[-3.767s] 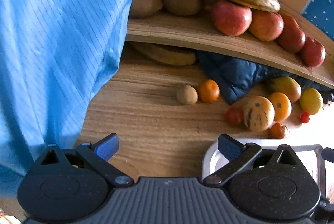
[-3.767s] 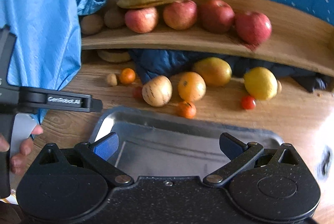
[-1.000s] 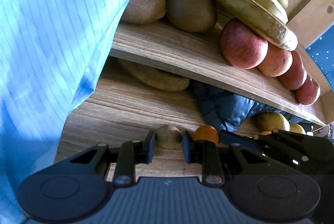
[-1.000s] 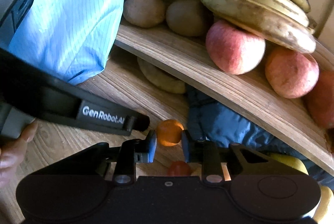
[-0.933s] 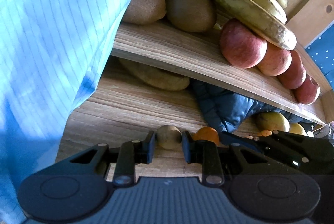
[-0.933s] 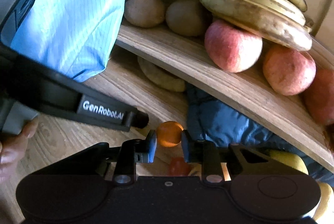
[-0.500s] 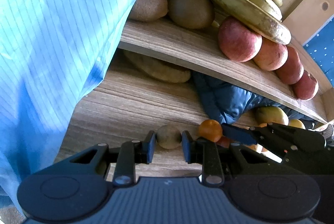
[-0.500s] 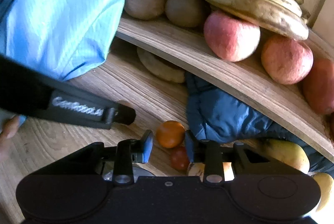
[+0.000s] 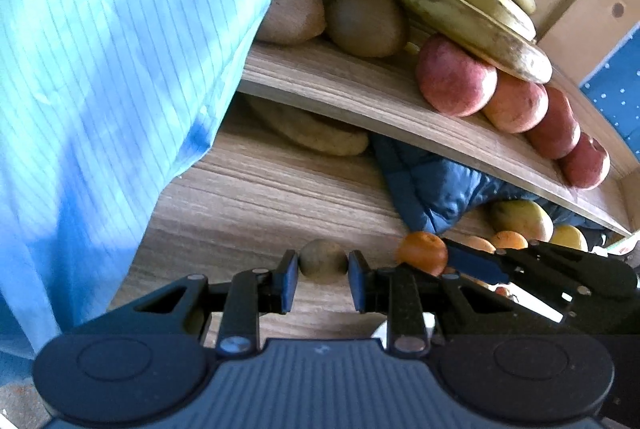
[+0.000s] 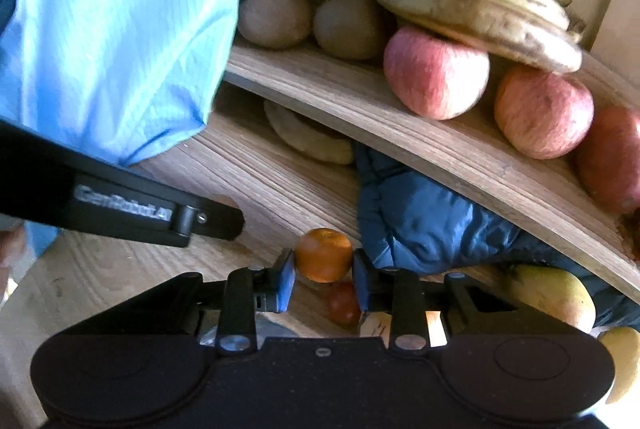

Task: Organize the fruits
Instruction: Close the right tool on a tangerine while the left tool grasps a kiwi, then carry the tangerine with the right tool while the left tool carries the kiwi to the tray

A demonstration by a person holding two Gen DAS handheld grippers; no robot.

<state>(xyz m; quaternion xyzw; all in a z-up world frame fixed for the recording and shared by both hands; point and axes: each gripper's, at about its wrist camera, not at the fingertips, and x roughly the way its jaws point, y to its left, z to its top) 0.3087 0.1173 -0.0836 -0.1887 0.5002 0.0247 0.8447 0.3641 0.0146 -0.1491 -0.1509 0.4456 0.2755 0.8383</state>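
Brown kiwi [image 9: 323, 261] clamped between left gripper [image 9: 323, 281] jaws; orange mandarin [image 10: 324, 254] clamped between right gripper [image 10: 324, 281] jaws, both below wooden shelf [image 9: 400, 109].

occluded: leftmost kiwi [image 9: 294, 15] half behind the light-blue garment [image 9: 120, 69]; small red fruit [image 10: 343, 303] partly behind the right claw [image 10: 324, 279] | cropped: yellow fruit [image 10: 622, 361] cut by the right-wrist frame edge | blurred: lettering on the left claw [image 10: 216, 219] arm, smeared | unclear: pale flat object [image 9: 312, 131] under the shelf [image 9: 380, 97], shadowed
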